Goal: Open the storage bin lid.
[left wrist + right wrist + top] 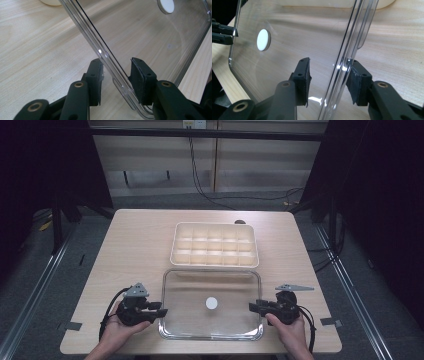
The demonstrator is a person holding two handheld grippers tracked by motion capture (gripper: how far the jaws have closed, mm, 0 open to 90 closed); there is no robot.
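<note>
A clear plastic lid lies flat on the table's near half, with a white round disc at its middle. My left gripper stands at the lid's left edge and my right gripper at its right edge. In the left gripper view the lid's rim runs between the two pads of the left gripper, with a gap on one side. In the right gripper view the rim passes between the pads of the right gripper, close to the right pad and apart from the left one. Both stand open.
A cream tray with several small compartments sits just behind the lid, near the table's middle. Bare wood lies to the left and right of both. Cables trail from each gripper toward the table's front edge.
</note>
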